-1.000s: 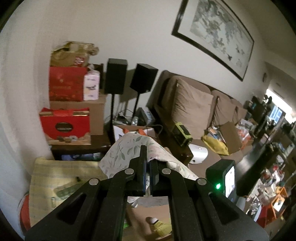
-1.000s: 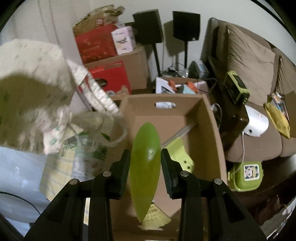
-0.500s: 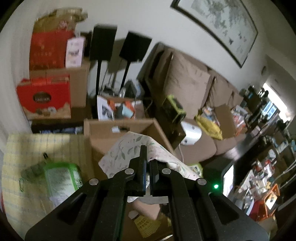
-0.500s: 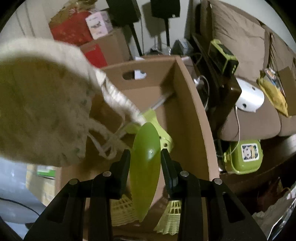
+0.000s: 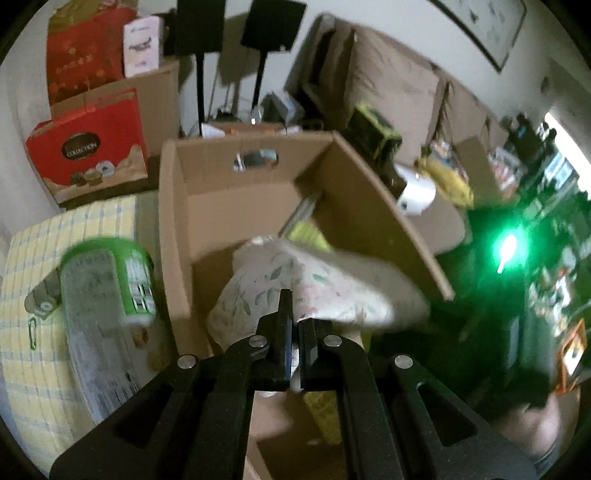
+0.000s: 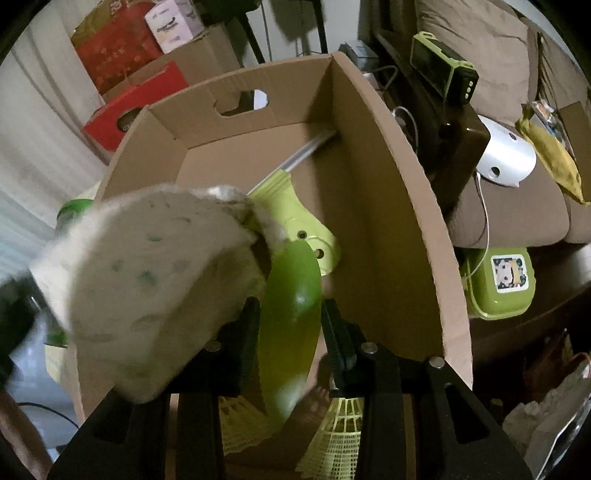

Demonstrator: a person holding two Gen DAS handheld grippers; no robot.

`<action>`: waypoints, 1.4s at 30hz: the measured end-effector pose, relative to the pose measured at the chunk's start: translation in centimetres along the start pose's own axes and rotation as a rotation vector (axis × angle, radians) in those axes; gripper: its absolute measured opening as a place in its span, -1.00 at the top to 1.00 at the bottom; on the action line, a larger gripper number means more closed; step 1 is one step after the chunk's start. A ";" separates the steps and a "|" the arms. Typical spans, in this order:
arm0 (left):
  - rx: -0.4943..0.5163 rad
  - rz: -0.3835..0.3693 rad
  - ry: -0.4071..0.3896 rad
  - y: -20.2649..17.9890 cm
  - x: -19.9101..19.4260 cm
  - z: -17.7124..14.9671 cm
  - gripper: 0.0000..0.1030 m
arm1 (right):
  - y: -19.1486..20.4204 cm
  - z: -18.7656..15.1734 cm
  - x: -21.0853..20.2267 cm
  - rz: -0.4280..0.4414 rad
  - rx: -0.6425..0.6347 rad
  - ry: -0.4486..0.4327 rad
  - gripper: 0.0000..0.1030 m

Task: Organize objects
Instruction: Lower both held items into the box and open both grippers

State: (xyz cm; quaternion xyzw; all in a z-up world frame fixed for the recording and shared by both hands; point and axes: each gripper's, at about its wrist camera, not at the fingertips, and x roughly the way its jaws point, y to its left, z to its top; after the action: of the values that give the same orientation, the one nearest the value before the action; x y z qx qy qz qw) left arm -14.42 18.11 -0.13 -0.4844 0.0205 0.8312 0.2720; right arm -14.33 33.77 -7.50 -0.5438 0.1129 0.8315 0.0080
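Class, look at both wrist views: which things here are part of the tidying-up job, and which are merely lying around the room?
In the job:
- left gripper holding the leaf-print cloth bag
- right gripper holding the green leaf-shaped piece
- cardboard box
- yellow shuttlecocks inside it

Lying about:
- red gift box
- speakers
- sofa cushions

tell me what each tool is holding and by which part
Left tool: leaf-print white cloth bag, pinched at its near edge. Right tool: flat green plastic blade, gripped mid-length.

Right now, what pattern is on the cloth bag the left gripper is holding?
White with small green leaf sprigs on the cloth bag, clearest in the left wrist view.
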 end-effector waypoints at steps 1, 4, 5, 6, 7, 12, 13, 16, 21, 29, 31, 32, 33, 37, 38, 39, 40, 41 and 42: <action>0.010 0.007 0.012 -0.2 0.2 -0.5 0.94 | -0.1 0.1 -0.1 0.003 0.006 -0.003 0.33; 0.029 0.016 0.032 -0.6 0.6 -1.6 0.92 | -0.1 0.2 -0.8 0.003 0.010 -0.018 0.32; 0.034 0.017 0.038 -0.6 0.6 -1.8 0.91 | -0.1 0.2 -1.0 0.001 0.010 -0.022 0.32; 0.037 0.018 0.044 -0.7 0.6 -1.9 0.88 | -0.2 0.2 -1.3 0.000 0.010 -0.023 0.32; 0.039 0.021 0.048 -0.7 0.7 -2.0 0.85 | -0.2 0.2 -1.8 -0.009 0.012 -0.029 0.29; 0.054 0.011 0.072 -0.7 0.6 -2.5 0.73 | -0.1 0.4 -4.3 -0.054 -0.002 -0.099 0.05; 0.071 0.017 0.084 -1.0 0.7 -2.8 0.71 | -0.2 0.5 -4.9 -0.055 -0.002 -0.115 0.03; 0.104 0.016 0.119 -1.5 1.3 -3.6 0.63 | -0.5 0.8 -6.4 -0.057 0.005 -0.149 0.01; 0.106 -0.014 0.122 -1.7 0.6 -4.6 0.56 | -0.8 1.0 -8.8 -0.068 0.023 -0.205 -0.06; 0.064 -0.060 0.028 -0.8 -3.5 -3.7 -0.25 | 0.5 0.8 -10.0 -0.054 -0.019 -0.222 -0.17; 0.037 -0.068 0.002 -0.1 -4.6 -3.2 -0.47 | 1.3 0.6 -9.7 -0.052 -0.037 -0.214 -0.18; 0.025 -0.069 -0.010 0.3 -5.2 -3.0 -0.48 | 1.6 0.5 -9.5 -0.047 -0.042 -0.211 -0.18; 0.017 -0.065 -0.019 0.6 -5.6 -2.8 -0.48 | 2.0 0.5 -9.4 -0.039 -0.049 -0.207 -0.18; 0.001 -0.011 -0.062 2.2 -7.4 -2.3 -0.62 | 3.3 0.5 -9.3 -0.031 -0.074 -0.211 -0.25; -0.004 -0.001 -0.070 2.4 -7.7 -2.2 -0.63 | 3.5 0.4 -9.3 -0.030 -0.079 -0.214 -0.32; -0.009 0.010 -0.078 2.8 -8.0 -2.2 -0.66 | 3.8 0.4 -9.4 -0.029 -0.085 -0.219 -0.38; -0.016 0.020 -0.086 3.1 -8.2 -2.3 -0.67 | 4.1 0.5 -9.5 -0.031 -0.091 -0.224 -0.40; -0.025 0.031 -0.092 3.6 -8.5 -2.3 -0.68 | 4.4 0.5 -9.5 -0.035 -0.098 -0.227 -0.43; -0.033 0.039 -0.095 4.0 -8.7 -2.3 -0.68 | 4.7 0.5 -9.6 -0.039 -0.106 -0.230 -0.46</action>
State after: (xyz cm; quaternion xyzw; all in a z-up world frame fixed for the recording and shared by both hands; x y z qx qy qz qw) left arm -11.16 10.26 4.89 -0.4482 0.0034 0.8587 0.2486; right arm -11.47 30.29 2.19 -0.4467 0.0564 0.8929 0.0084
